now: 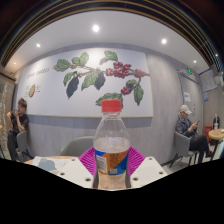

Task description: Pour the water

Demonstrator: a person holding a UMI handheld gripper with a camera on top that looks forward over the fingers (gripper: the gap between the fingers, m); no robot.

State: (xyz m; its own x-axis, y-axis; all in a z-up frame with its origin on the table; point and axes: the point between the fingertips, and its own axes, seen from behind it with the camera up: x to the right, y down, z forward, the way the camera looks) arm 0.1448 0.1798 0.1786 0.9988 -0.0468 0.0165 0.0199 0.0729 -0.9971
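Gripper [112, 168] fingers are clamped tight on a plastic bottle [111, 145]. Red cap [111, 103] on, amber liquid low inside, held upright.

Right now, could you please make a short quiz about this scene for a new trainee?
1. True or false: the bottle has its red cap on.
2. Where does the bottle stand relative to the gripper?
A. between its fingers
B. far beyond them
C. lying flat beside them
3. Fill in: the wall behind shows a painted branch with green ____.

Key:
1. True.
2. A. The bottle is upright between the fingers, which close on its lower part.
3. Leaves.
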